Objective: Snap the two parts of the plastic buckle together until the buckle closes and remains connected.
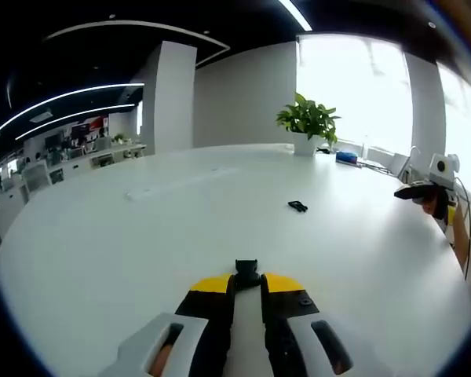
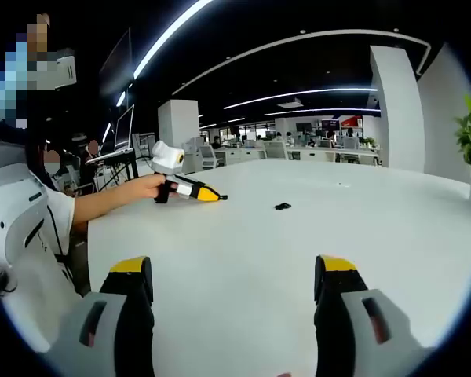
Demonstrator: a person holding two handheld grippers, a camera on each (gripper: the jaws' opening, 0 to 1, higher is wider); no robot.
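The left gripper (image 1: 247, 284) was clenched on one black buckle part (image 1: 246, 269) at its tips. The second buckle part (image 1: 297, 206) lay on the white table (image 1: 102, 259), well ahead. The right gripper (image 2: 235, 275) stood released.

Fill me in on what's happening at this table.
A person holds a gripper in each hand over a white table. The left gripper is shut on one black buckle part. The other buckle part lies loose on the table, apart from both. The right gripper is open and empty, so nothing is snapped together yet.
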